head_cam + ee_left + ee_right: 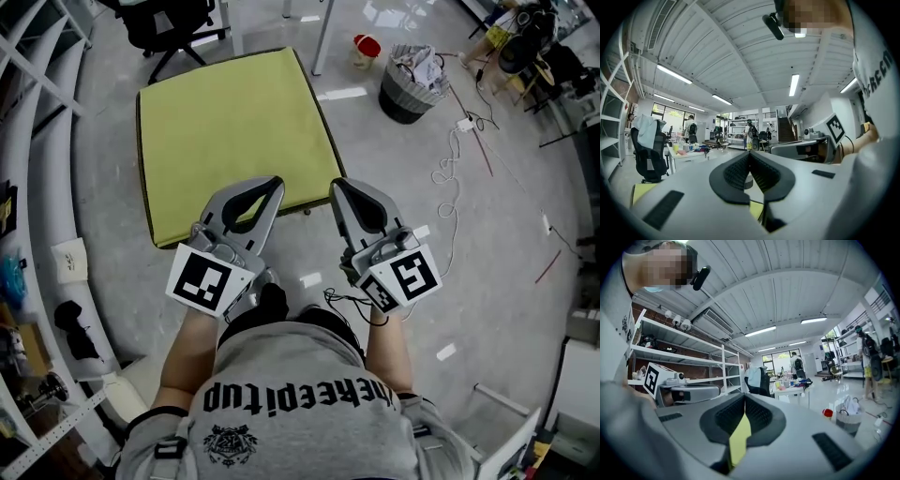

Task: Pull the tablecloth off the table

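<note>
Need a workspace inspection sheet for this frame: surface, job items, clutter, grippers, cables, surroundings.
Surface: top fully covered by the tablecloth; grey floor around.
Job's things: tablecloth lies flat, its near edge at the grippers.
Clutter: nothing seen on the cloth.
Grippers: left gripper and right gripper both shut on the cloth's near edge.
Cables: white cable snakes across the floor; black lead by the right wrist.
Surroundings: waste bin, red-topped container, office chair, shelving.

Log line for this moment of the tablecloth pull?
left gripper: shut, hold on tablecloth unclear | right gripper: shut on tablecloth edge | tablecloth spread flat, not yet pulled off
</note>
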Tool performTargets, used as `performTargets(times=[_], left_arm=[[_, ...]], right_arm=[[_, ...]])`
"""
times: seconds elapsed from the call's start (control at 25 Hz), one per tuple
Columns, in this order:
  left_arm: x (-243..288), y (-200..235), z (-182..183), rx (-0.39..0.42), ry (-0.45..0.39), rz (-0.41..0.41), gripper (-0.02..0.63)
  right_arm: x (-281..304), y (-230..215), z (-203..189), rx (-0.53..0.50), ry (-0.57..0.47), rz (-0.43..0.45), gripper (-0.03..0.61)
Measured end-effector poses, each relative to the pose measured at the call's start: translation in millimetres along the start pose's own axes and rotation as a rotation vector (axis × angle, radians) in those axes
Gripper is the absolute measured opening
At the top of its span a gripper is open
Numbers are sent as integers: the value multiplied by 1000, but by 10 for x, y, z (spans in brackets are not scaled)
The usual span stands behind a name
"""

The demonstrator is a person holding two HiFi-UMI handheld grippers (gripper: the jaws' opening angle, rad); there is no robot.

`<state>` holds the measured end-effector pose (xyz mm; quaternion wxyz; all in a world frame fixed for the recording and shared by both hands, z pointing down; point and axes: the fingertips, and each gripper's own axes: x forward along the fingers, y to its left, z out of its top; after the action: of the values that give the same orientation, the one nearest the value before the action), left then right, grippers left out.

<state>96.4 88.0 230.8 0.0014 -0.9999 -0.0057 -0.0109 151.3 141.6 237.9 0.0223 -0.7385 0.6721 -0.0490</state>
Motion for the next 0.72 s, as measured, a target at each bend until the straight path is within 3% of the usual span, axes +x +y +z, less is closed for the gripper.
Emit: performTargets(times=[0.4, 0.72], left_arm=[[70, 187, -103, -36, 0, -60, 14], [220, 276, -209, -52, 24, -57, 14]], right_arm=[[121, -68, -85, 5, 33, -81, 12], [150, -348, -226, 37, 63, -129, 12]])
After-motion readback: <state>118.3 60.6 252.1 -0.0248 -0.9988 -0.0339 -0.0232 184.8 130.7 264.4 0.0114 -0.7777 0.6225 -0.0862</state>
